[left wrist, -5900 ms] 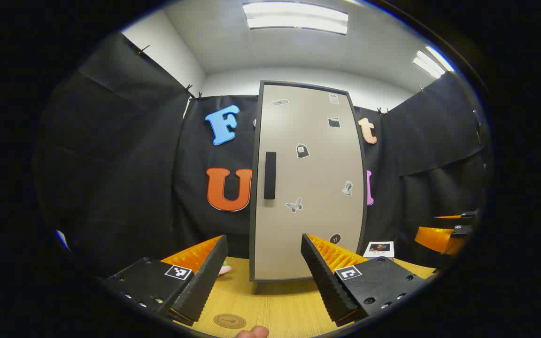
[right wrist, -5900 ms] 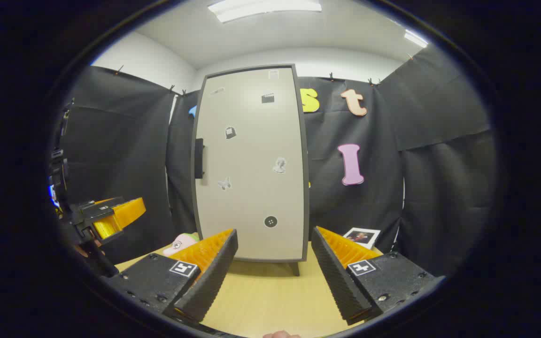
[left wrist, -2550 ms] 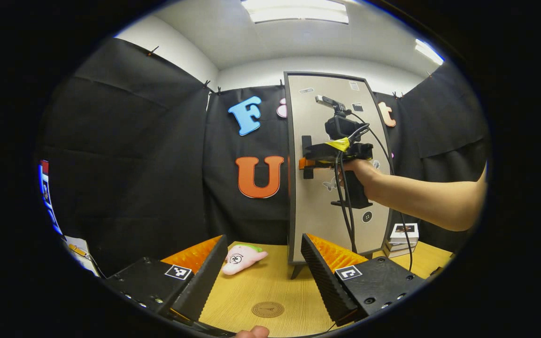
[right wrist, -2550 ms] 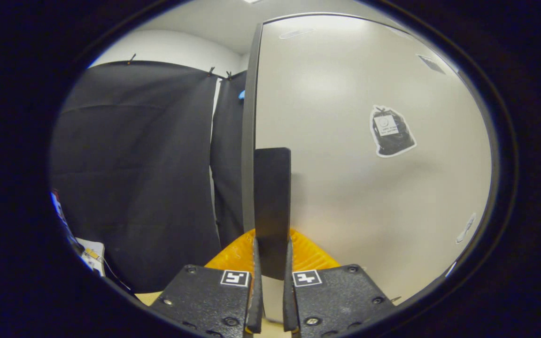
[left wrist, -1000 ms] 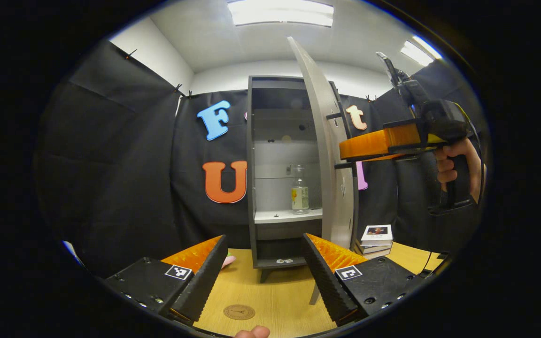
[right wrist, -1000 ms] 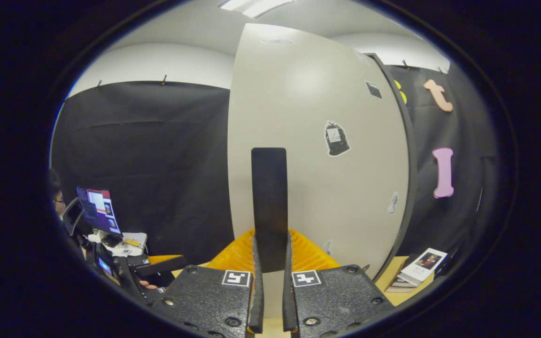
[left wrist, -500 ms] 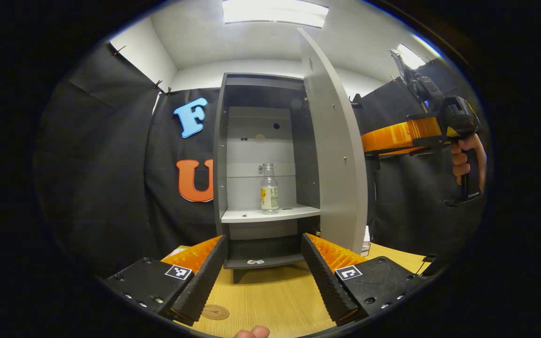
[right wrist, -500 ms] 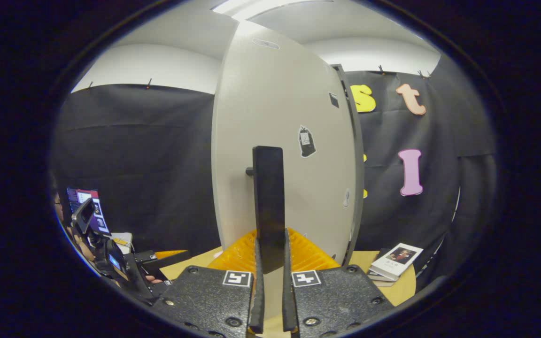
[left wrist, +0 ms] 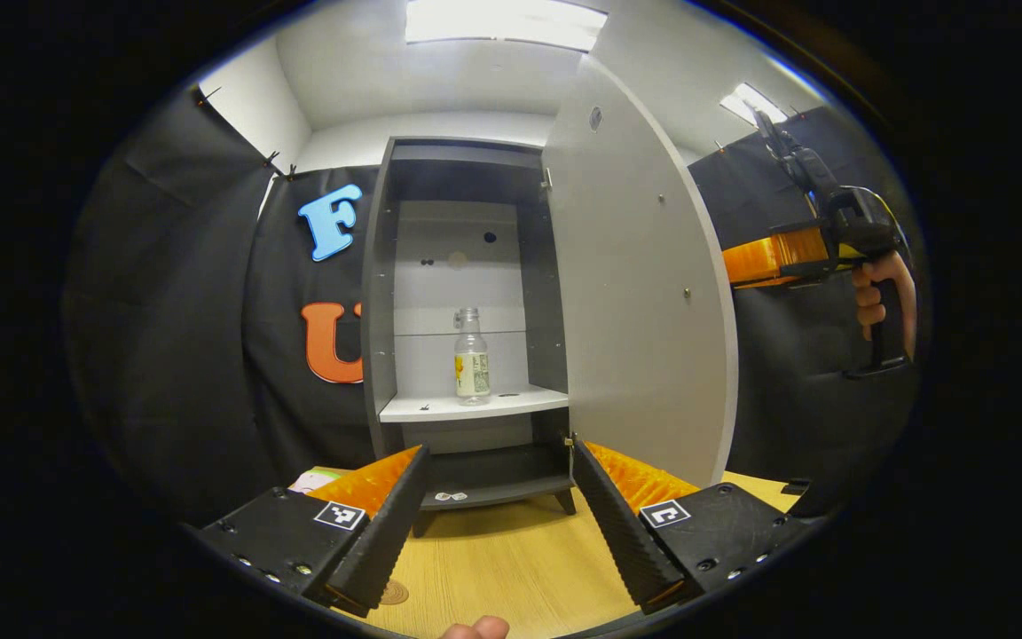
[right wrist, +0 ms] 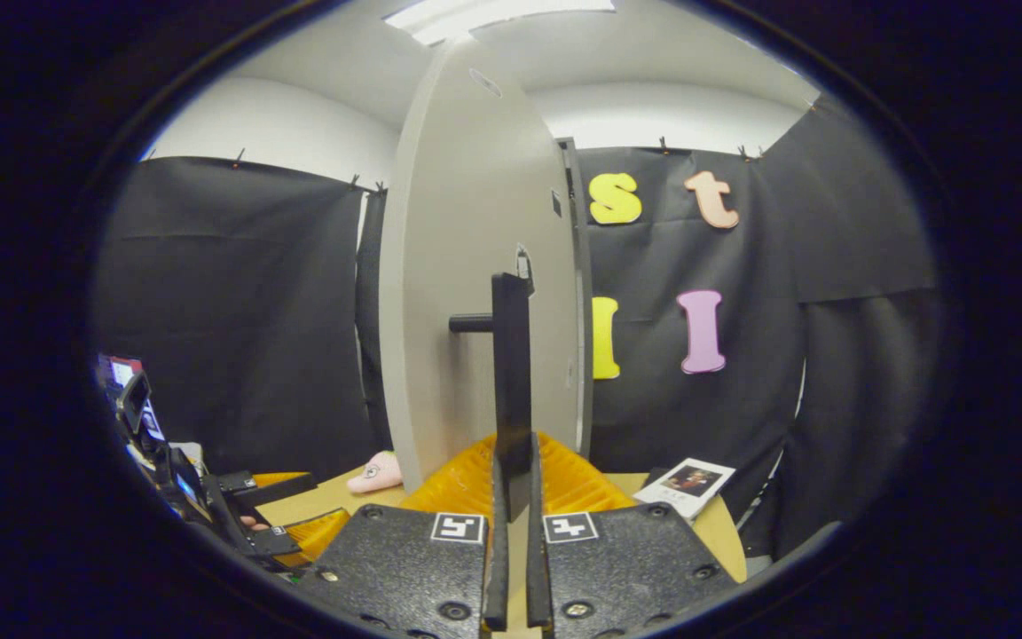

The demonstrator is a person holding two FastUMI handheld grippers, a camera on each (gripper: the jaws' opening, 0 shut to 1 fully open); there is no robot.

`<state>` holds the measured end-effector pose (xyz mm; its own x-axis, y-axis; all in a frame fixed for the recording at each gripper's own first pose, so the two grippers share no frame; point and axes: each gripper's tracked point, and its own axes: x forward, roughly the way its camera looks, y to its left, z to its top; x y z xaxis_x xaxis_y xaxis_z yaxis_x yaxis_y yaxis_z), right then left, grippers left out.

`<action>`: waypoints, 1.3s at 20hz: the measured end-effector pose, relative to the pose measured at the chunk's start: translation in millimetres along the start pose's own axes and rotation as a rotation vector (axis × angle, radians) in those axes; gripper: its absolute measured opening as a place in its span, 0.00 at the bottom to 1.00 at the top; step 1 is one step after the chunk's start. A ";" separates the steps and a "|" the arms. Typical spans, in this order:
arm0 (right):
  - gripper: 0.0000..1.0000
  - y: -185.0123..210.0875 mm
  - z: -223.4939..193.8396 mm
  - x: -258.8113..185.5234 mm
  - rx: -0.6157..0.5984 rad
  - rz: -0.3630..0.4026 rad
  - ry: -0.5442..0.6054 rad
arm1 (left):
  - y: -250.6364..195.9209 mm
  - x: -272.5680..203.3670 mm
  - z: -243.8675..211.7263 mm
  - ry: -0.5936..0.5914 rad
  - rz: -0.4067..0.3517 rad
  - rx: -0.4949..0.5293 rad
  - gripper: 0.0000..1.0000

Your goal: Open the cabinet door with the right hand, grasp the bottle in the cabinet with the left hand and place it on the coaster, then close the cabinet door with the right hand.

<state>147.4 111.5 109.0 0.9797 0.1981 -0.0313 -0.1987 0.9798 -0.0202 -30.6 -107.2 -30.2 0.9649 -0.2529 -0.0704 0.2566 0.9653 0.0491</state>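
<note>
At twelve o'clock ahead of the wide-open, empty left gripper, the bottle stood on the cabinet shelf, ungrasped. Right gripper clamped the handle; door opened, fetching and closing remained.

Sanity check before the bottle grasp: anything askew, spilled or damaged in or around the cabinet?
Nothing stands out. The bottle stands upright on the cabinet shelf, with no spill visible. The door is swung wide open, and the right gripper is shut on its handle. The left gripper is open, facing the shelf.
</note>
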 end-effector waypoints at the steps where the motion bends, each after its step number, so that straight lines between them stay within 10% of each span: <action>1: 0.10 -0.8 0.2 -0.3 -0.002 -0.012 -0.003 | -1.7 -0.2 -0.3 0.002 -0.002 0.000 1.00; 23: 0.04 -43.7 -27.9 -40.6 0.011 -0.230 -0.036 | 1.0 1.3 -5.9 0.020 0.043 -0.007 0.96; 26: 0.51 -60.7 -39.4 -42.1 0.033 -0.290 -0.028 | 2.8 6.8 -5.3 0.025 0.050 -0.003 0.96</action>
<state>117.2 42.7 72.1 0.9959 -0.0905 -0.0017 0.0905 0.9959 0.0081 -23.6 -105.9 -35.9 0.9747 -0.2031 -0.0930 0.2082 0.9768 0.0497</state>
